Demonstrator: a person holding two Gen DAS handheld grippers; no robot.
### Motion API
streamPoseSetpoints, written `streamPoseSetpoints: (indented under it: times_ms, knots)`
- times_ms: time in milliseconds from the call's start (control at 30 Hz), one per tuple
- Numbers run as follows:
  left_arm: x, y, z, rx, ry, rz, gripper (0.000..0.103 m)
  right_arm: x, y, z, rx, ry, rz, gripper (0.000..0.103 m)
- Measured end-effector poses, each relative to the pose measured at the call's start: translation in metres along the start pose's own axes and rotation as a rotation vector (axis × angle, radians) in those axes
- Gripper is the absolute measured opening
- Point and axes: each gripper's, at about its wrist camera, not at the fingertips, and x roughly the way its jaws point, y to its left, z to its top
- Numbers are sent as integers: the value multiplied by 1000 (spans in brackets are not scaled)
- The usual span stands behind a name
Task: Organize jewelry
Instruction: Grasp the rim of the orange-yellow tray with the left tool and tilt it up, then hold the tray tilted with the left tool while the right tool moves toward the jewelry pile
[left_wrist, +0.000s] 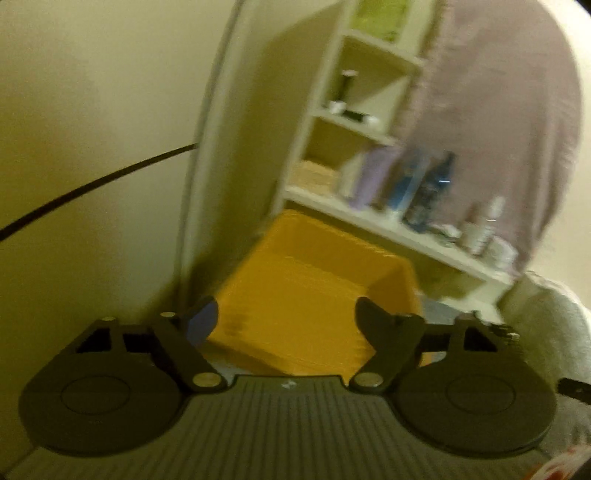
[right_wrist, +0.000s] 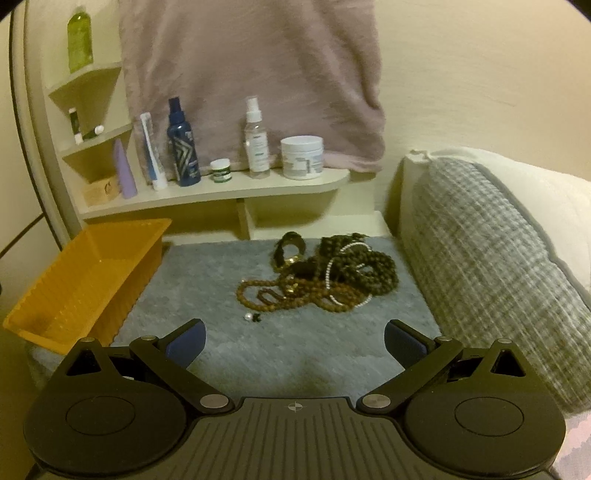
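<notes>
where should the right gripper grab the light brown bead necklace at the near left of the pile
Take the light brown bead necklace at its near-left loop, coming down from above on the basket side. That loop lies flat on the grey mat, clear of the tangled dark beads. The right gripper is open.

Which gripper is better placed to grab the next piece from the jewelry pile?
Right. The right gripper faces the jewelry pile on the grey mat, jaws open and empty. The left gripper looks at the orange basket; no jewelry shows in its view.

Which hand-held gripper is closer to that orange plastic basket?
Left. The left hand-held gripper hangs right over the orange plastic basket; the right hand-held gripper faces the grey mat, basket off to its left.
</notes>
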Motion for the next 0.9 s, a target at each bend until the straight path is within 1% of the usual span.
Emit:
streamPoseSetpoints:
  times_ms: [33,100,167,200,233,267,333,433,500,533,567,633,767,900]
  knots:
    - [4,8,-1,-8,3,10,72,5,2,1,-5,2,1,103]
    - [16,24,-3,-33,18,17,65,11,7,3,-15,4,-1,103]
    - [28,36,-5,-61,23,15,51,17,11,4,-25,7,-6,103]
    - [32,42,-8,-75,27,10,49,19,13,5,-29,10,-10,103]
    - [38,48,-9,-102,30,-11,43,22,15,5,-33,13,-14,103]
    - [43,54,-11,-135,39,-37,40,24,17,5,-38,15,-18,102]
    - [52,60,-15,-170,53,-58,38,29,20,6,-49,25,-28,102]
    - [64,62,-20,-190,60,-78,36,36,24,5,-56,42,-38,102]
    - [69,65,-22,-215,67,-91,30,41,27,4,-61,51,-41,102]
    - [72,65,-23,-227,71,-99,25,43,29,4,-64,56,-42,102]
    - [74,66,-24,-236,73,-105,22,45,30,3,-67,60,-41,102]
    - [76,67,-25,-246,75,-116,22,48,33,2,-72,68,-39,102]
    - [77,67,-25,-269,71,-133,19,52,37,0,-80,76,-32,102]
    - [79,66,-25,-269,67,-123,19,52,38,-1,-79,78,-28,102]
